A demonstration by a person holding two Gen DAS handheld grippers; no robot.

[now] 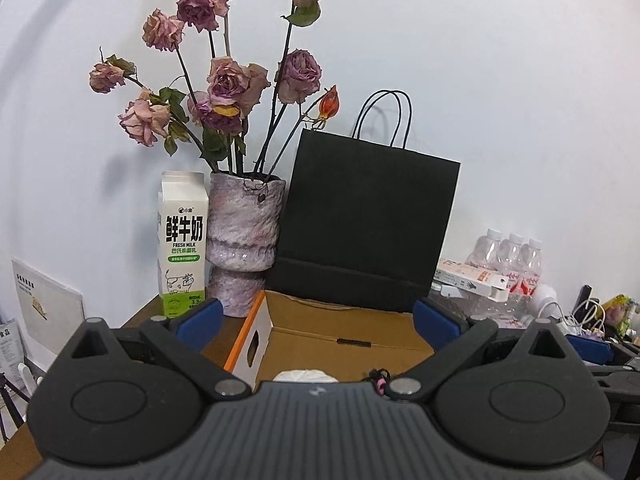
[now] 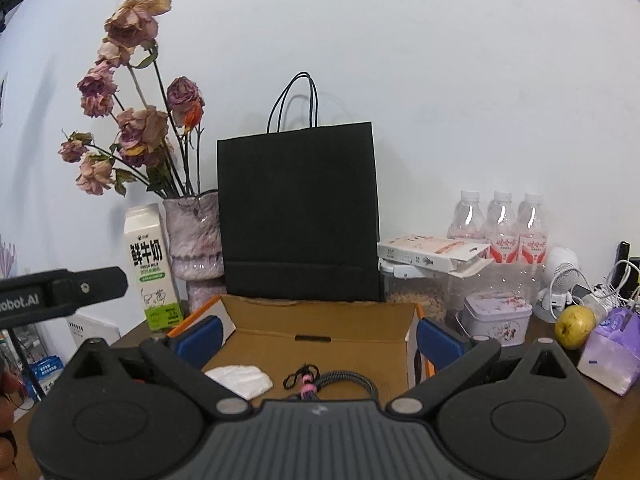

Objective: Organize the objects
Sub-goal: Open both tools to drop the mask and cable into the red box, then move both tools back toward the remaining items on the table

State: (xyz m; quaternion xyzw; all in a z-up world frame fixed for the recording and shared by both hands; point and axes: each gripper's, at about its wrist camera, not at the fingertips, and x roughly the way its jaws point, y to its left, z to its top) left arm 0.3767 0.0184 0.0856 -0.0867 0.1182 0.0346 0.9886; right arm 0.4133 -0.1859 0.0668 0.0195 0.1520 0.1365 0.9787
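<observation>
An open cardboard box (image 1: 344, 330) (image 2: 320, 330) sits on the wooden table. Inside lie a crumpled white tissue (image 2: 242, 378) (image 1: 304, 376) and a grey braided cord with a pink and black tie (image 2: 332, 382); only its pink tie (image 1: 378, 380) shows in the left wrist view. My left gripper (image 1: 318, 318) is open and empty, above the box's near edge. My right gripper (image 2: 318, 338) is open and empty, also above the box. The left gripper's body (image 2: 60, 294) shows at the left in the right wrist view.
Behind the box stand a black paper bag (image 2: 300, 216), a milk carton (image 2: 152, 268) and a vase of dried roses (image 2: 194, 236). To the right are water bottles (image 2: 500, 224), a flat white carton (image 2: 432, 254), a floral tin (image 2: 496, 316), a yellow-green fruit (image 2: 574, 326) and a purple tissue pack (image 2: 612, 350).
</observation>
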